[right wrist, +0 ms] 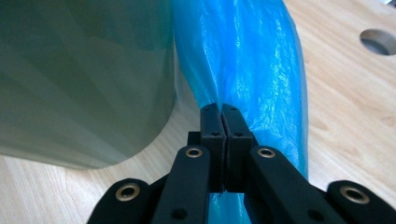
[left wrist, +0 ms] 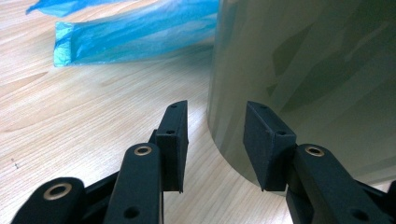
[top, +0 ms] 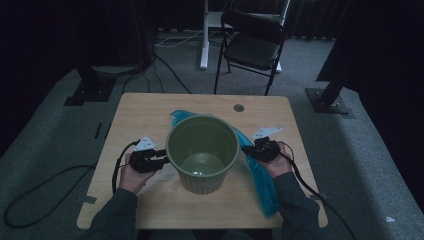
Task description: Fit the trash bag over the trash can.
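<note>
The thin blue plastic bag [right wrist: 243, 60] lies on the wooden table [top: 145, 115], curling behind and beside the round green plastic bin [top: 202, 150]. The right gripper [right wrist: 223, 112] pinches the bag tight. The left gripper [left wrist: 215, 126] stands apart, holding nothing, by the bin's side.

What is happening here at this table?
A person works at a wooden table with two handheld grippers. The right gripper is shut on a thin blue plastic bag lying beside a green ribbed plastic bin. The left gripper is open next to the bin's wall, holding nothing.
</note>
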